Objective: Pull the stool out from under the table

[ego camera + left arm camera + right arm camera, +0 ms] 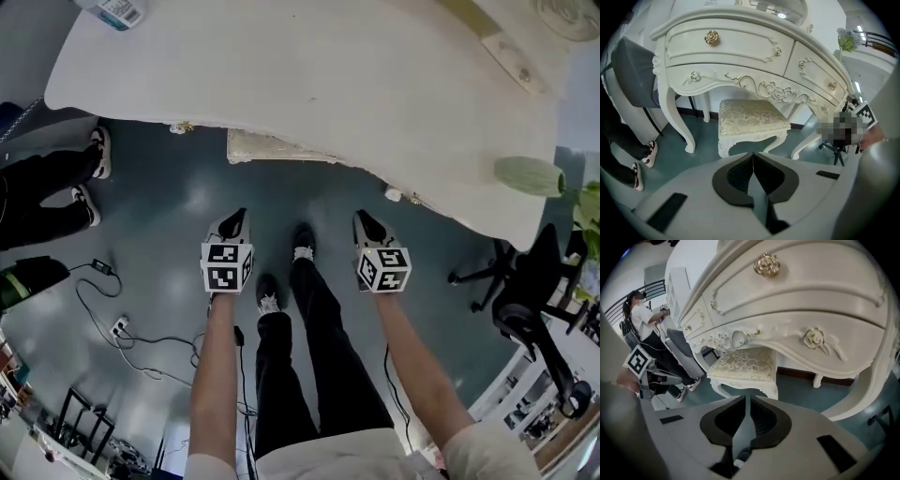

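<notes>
A: Above our feet, arms outstretched, the left tool (234,217) and right tool (367,221) point forward, jaws closed on nothing.

B: Ahead, between them, the stool (272,148) sits tucked under the desk (309,75), seat running crosswise. We judge our left tool nearer.

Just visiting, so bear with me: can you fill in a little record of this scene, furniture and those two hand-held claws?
table: white carved dressing table, gold rose knobs
stool: cream cushion, mostly under the table
left gripper: shut, empty, short of the stool
right gripper: shut, empty, short of the stool
progress: stool not yet touched
bystander: legs in dark trousers, at left
</notes>
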### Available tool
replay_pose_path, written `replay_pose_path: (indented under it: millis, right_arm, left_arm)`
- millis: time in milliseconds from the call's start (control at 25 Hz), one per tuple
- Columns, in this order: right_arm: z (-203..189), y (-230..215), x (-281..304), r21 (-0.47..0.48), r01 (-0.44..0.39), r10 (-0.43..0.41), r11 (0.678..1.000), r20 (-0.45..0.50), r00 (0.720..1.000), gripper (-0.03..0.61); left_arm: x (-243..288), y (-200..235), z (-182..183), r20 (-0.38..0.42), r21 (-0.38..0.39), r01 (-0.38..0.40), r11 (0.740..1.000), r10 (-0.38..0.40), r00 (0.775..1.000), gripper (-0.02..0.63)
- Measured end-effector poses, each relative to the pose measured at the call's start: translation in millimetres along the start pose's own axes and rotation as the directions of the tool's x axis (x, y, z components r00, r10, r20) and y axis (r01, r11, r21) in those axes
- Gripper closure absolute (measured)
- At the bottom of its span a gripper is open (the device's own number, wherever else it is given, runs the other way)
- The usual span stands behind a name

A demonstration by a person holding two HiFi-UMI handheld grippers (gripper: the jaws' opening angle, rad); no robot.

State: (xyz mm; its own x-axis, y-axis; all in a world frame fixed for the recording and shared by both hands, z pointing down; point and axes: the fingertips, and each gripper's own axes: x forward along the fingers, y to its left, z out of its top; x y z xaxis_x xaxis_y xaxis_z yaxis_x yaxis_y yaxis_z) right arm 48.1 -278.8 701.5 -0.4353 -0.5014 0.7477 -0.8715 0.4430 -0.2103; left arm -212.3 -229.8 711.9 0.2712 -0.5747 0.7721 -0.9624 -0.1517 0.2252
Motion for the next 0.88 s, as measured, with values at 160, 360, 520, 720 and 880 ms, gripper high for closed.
replay_pose_path:
  millis: [160, 360, 520, 720, 880]
  right_arm:
    - [-11, -22, 42, -0.019, 0.056, -0.056, 0.998, 0.005, 0.998, 0.531]
    - [-12, -37, 77, -0.027, 0.041, -0.04, 0.999, 0.019, 0.999, 0.389]
    - [-18, -51, 97, -0.052, 0.042, -0.041, 0.998, 0.006, 0.999, 0.347]
    - [-32, -62, 126, -0.093, 0.044, -0.044, 0.995, -0.001, 0.999, 0.328]
    - [-36, -79, 152, -0.135, 0.052, -0.052, 0.989, 0.003, 0.999, 0.321]
  left_arm:
    - [24, 15, 2, 0.037, 0.017, 0.004, 1.0, -0.005, 0.999, 0.598]
    - [53, 36, -10, 0.064, 0.01, 0.032, 0.999, -0.033, 0.997, 0.597]
    - [72, 58, -29, 0.08, -0.026, 0.033, 0.999, -0.031, 0.996, 0.597]
    - [98, 81, -45, 0.107, 0.024, 0.027, 0.999, -0.03, 0.994, 0.597]
    - [116, 90, -48, 0.132, 0.069, 0.051, 0.996, -0.06, 0.989, 0.586]
